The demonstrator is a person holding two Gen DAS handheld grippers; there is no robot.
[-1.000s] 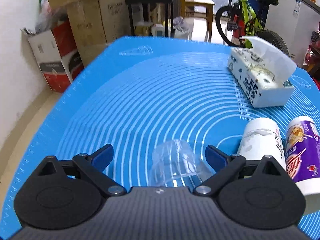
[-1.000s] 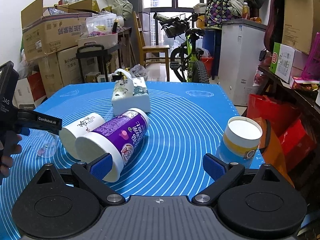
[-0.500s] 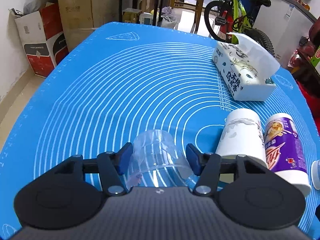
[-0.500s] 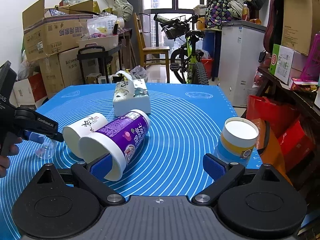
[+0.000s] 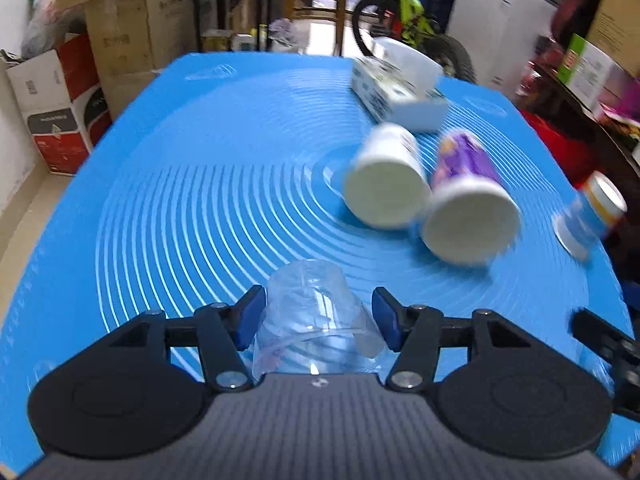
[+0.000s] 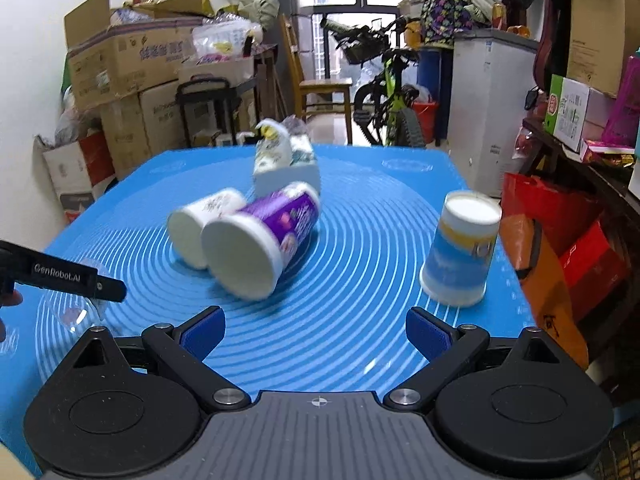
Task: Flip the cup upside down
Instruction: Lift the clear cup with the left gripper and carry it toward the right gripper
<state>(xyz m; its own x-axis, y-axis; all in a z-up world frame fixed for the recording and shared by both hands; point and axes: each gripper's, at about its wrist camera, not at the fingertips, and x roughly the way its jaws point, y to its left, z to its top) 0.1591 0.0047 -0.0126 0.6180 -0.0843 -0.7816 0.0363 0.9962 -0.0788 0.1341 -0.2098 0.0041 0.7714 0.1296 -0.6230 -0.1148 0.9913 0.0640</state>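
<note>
Apparently clamped, the clear cup (image 5: 316,316) sits between the left fingers (image 5: 250,316); right fingers (image 6: 202,330) wide.

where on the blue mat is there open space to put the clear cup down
The mat's left half is bare, from the clear cup in the left gripper to the far edge. Right is crowded: white cup, purple cup, tissue box, upside-down cup.

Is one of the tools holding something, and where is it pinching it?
The left tool grips the clear cup by its side walls, between both pads. The right tool holds nothing.
</note>
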